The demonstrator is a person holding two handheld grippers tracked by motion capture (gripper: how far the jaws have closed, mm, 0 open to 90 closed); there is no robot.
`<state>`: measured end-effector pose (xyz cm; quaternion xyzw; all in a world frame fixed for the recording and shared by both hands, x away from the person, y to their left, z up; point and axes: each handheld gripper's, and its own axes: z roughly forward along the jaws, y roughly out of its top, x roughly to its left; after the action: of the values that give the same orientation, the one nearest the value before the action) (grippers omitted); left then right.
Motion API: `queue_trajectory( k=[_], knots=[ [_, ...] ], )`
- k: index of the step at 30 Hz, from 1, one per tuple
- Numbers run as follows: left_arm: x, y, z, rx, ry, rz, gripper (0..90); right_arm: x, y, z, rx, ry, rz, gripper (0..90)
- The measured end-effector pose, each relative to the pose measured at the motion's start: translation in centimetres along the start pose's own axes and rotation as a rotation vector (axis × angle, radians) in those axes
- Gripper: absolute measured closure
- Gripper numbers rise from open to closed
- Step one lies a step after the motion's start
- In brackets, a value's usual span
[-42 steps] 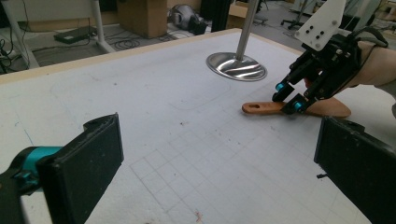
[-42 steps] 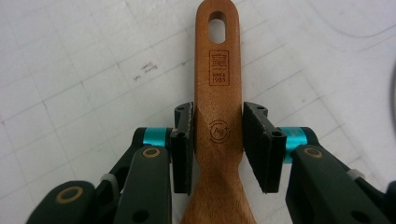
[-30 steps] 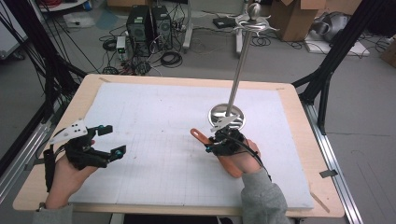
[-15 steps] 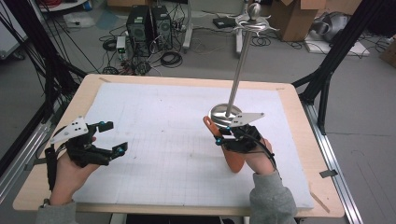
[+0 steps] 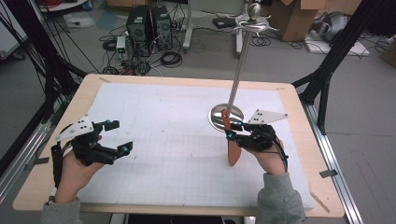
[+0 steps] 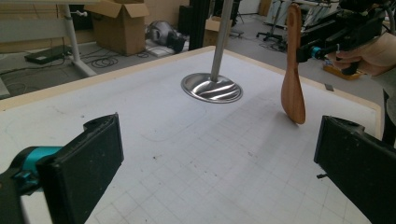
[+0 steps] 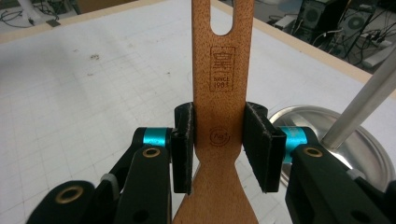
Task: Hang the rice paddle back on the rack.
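A wooden spatula [image 5: 231,142] hangs upright above the white mat, blade end down. My right gripper [image 5: 232,130] is shut on its handle, and in the right gripper view the two black pads [image 7: 183,144] press on the flat handle [image 7: 219,93] below its hanging slot. From the left gripper view, the spatula [image 6: 292,70] is off the table beside the metal stand. The stand's round steel base [image 5: 225,117] and tall pole [image 5: 240,65] rise just behind the spatula. My left gripper [image 5: 119,137] rests open at the table's left, and its jaws [image 6: 210,172] have nothing between them.
A white gridded mat [image 5: 177,140] covers the wooden table [image 5: 299,121]. The stand's top has hooks [image 5: 253,21] high above the far edge. Computers, cables and boxes lie on the floor beyond the table.
My right gripper has carried the spatula to the right and up, turning it from lying slanted to hanging upright beside the stand's base. The left gripper has kept its place.
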<state>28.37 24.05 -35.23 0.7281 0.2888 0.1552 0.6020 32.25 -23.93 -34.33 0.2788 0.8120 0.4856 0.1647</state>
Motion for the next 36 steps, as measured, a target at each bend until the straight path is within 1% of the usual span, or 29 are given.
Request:
queue_trajectory(
  k=[3, 8, 9, 10, 11, 14, 15, 16, 17, 18, 19, 20, 22, 23, 24, 25, 28, 29, 31, 32, 34, 36],
  knots=[
    [0.0, -0.1, 0.4, 0.008, -0.004, 0.002, 1.8, -0.1, -0.2, -0.4, -0.01, -0.001, 0.015, 64.8],
    [0.1, -0.1, 0.6, 0.014, -0.008, 0.001, 1.8, -0.4, -0.3, -0.9, -0.035, -0.002, 0.016, 64.8],
    [0.1, -0.1, 0.6, 0.015, -0.008, 0.002, 1.8, -0.4, -0.3, -1.2, -0.054, 0.002, 0.021, 64.8],
    [0.1, -0.1, 0.7, 0.016, -0.007, 0.003, 1.8, -0.4, -0.3, -1.2, -0.054, 0.002, 0.021, 64.8],
    [0.1, -0.1, 0.7, 0.017, -0.004, 0.0, 1.8, -0.5, -0.3, -1.6, -0.077, 0.006, 0.027, 64.8],
    [0.1, -0.1, 0.6, 0.02, -0.002, 0.001, 1.8, -0.5, -0.2, -1.9, -0.091, 0.009, 0.033, 64.8],
    [0.2, -0.2, 0.6, 0.021, 0.001, -0.001, 1.8, -0.7, -0.2, -2.2, -0.116, 0.01, 0.025, 64.8],
    [0.2, -0.2, 0.6, 0.022, 0.002, 0.0, 1.8, -0.7, -0.2, -2.2, -0.116, 0.01, 0.025, 64.8],
    [0.2, -0.3, 0.7, 0.023, 0.002, -0.005, 1.8, -0.8, -0.1, -2.5, -0.144, 0.027, 0.038, 64.8],
    [0.2, -0.3, 0.6, 0.028, 0.004, -0.004, 1.8, -0.8, -0.1, -2.5, -0.144, 0.027, 0.038, 64.8],
    [0.2, -0.4, 0.6, 0.029, 0.009, -0.006, 1.8, -1.0, -0.1, -2.9, -0.182, 0.043, 0.039, 64.8],
    [0.2, -0.4, 0.6, 0.029, 0.009, -0.006, 1.8, -1.0, -0.1, -2.9, -0.182, 0.043, 0.039, 64.8],
    [0.2, -0.5, 0.6, 0.03, 0.015, -0.008, 1.8, -1.0, 0.0, -3.2, -0.203, 0.055, 0.045, 64.8],
    [0.2, -0.5, 0.5, 0.032, 0.015, -0.005, 1.8, -1.2, 0.1, -3.4, -0.221, 0.058, 0.033, 64.8],
    [0.2, -0.5, 0.5, 0.031, 0.015, -0.007, 1.8, -1.2, 0.1, -3.4, -0.221, 0.058, 0.033, 64.8],
    [0.1, -0.5, 0.4, 0.031, 0.016, -0.009, 1.8, -1.3, 0.1, -3.7, -0.234, 0.071, 0.038, 64.8],
    [0.1, -0.5, 0.3, 0.033, 0.021, -0.006, 1.8, -1.7, 0.2, -3.9, -0.244, 0.074, 0.041, 64.8],
    [0.1, -0.6, 0.3, 0.034, 0.023, -0.006, 1.8, -2.0, 0.3, -4.2, -0.252, 0.082, 0.045, 64.8],
    [0.1, -0.6, 0.2, 0.032, 0.024, -0.008, 1.8, -2.1, 0.4, -4.4, -0.251, 0.088, 0.047, 64.8],
    [0.1, -0.6, 0.2, 0.032, 0.025, -0.009, 1.8, -2.3, 0.5, -4.6, -0.25, 0.081, 0.041, 64.8],
    [0.2, -0.6, 0.1, 0.032, 0.028, -0.009, 1.8, -2.4, 0.7, -4.9, -0.229, 0.074, 0.035, 64.8],
    [0.3, -0.7, 0.1, 0.034, 0.033, -0.013, 1.8, -2.6, 1.0, -5.2, -0.22, 0.069, 0.03, 64.8]
  ],
)
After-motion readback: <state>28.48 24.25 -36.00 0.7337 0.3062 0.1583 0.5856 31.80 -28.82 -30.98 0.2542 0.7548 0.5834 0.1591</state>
